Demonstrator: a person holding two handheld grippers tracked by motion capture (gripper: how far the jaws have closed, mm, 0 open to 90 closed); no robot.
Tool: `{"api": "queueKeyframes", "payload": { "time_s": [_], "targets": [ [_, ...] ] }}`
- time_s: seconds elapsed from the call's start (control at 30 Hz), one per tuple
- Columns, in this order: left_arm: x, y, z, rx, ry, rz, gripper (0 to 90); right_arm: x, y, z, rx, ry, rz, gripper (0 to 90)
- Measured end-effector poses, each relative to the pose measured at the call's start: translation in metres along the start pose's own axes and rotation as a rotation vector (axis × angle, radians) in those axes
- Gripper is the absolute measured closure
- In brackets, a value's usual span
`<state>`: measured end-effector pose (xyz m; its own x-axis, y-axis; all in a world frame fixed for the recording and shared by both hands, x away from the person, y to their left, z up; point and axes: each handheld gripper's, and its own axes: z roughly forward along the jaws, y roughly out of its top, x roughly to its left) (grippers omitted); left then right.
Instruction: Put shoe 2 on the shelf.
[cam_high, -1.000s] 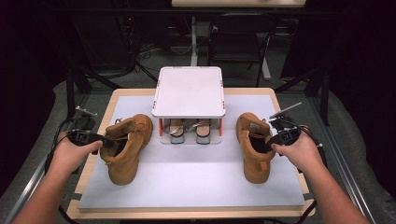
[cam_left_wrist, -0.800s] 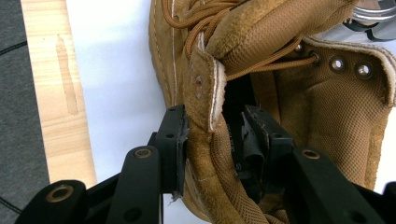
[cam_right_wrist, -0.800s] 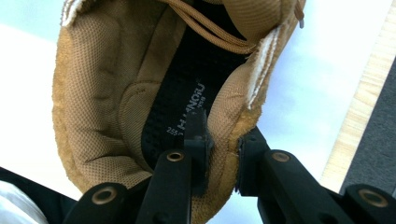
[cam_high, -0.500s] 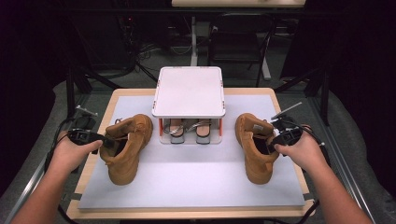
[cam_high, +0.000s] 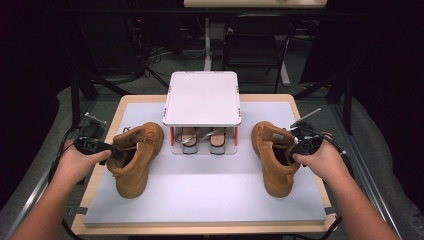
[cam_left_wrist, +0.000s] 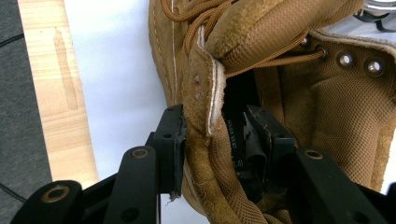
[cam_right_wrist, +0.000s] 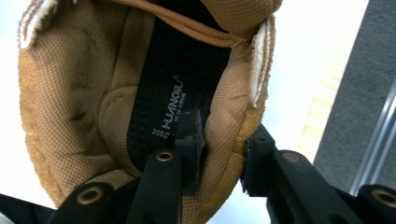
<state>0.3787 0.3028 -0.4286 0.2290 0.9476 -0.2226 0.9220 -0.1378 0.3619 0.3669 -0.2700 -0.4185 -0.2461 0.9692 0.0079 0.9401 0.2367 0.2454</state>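
Note:
Two tan lace-up boots stand on the white mat, the left boot (cam_high: 134, 162) and the right boot (cam_high: 272, 165), toes toward me. My left gripper (cam_high: 120, 154) is shut on the left boot's collar (cam_left_wrist: 205, 93), with one jaw outside the wall and one inside the opening (cam_left_wrist: 215, 116). My right gripper (cam_high: 286, 152) straddles the right boot's collar wall (cam_right_wrist: 229, 107), one jaw over the black insole and one outside (cam_right_wrist: 223, 128). Its jaws have just been opening, and the wall sits loosely between them.
A white shoe rack (cam_high: 202, 97) stands at the back middle of the mat, with a pair of sandals (cam_high: 200, 140) under its top shelf. The mat (cam_high: 200, 195) lies on a wooden table (cam_high: 100, 150). Chairs and cables fill the dark floor behind.

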Motion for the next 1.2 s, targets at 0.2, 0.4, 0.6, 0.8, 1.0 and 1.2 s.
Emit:
{"api": "queueKeyframes", "payload": {
  "time_s": [0.2,0.4,0.6,0.8,1.0,1.2],
  "targets": [
    [-0.002,0.004,0.002,0.032,0.008,0.004,57.3,0.004,0.003,-0.001,0.027,-0.036,0.024,63.8],
    [-0.003,0.01,0.002,0.078,0.016,0.011,56.5,0.005,0.005,-0.002,0.049,-0.029,0.045,58.4],
    [-0.001,0.017,0.007,0.124,0.017,-0.004,55.3,0.006,0.008,-0.001,0.066,-0.042,0.07,57.1],
    [-0.004,0.019,0.014,0.166,0.031,-0.002,54.6,0.004,0.009,0.0,0.079,-0.036,0.094,57.0],
    [-0.006,0.021,0.018,0.19,0.06,0.017,57.1,0.003,0.01,0.003,0.089,-0.038,0.118,57.0],
    [-0.008,0.023,0.022,0.232,0.098,0.008,61.0,0.004,0.011,0.007,0.122,-0.037,0.133,57.1]
  ]
}}
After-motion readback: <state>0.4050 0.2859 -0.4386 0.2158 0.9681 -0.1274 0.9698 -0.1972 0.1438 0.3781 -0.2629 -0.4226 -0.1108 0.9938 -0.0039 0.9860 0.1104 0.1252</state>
